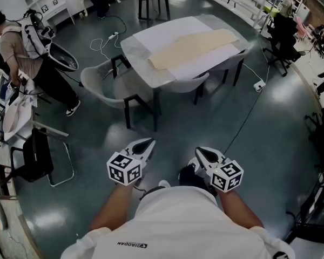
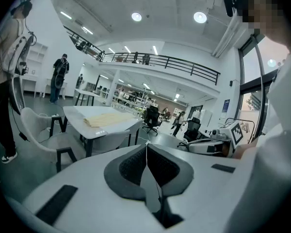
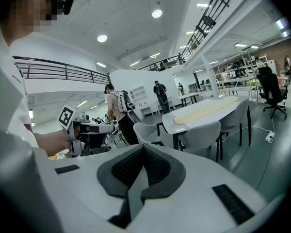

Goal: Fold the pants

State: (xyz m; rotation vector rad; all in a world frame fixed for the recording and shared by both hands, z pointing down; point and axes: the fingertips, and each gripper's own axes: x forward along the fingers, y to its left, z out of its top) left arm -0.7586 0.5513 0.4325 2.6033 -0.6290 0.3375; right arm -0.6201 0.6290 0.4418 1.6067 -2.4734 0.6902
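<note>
None of the folding looks started, in my judgement. The long beige cloth pants (image 1: 191,47) lie stretched out flat, in a slanting strip, on the white rectangular desk (image 1: 151,82), well apart from you. From this far I cannot tell if one leg is already laid over the other.

You stand on the dark glossy floor (image 1: 270,134), some way from the desk, and you hold both tools low in front of your body. The fingers (image 2: 131,166) of the left gripper (image 1: 147,143) are pressed together, with nothing between them. The fingers (image 3: 123,166) of the right gripper (image 1: 201,151) are also together and empty. Neither gripper touches the pants or the desk.

All steps are left, I think: to walk to the desk, to take the cloth, and to fold it.

About containers: I see no box, basket or tray on the desk. Only the pants lie on it. Pale grey moulded chairs (image 1: 100,82) stand pushed against its sides, and nothing lies on them as far as I can see.
</note>
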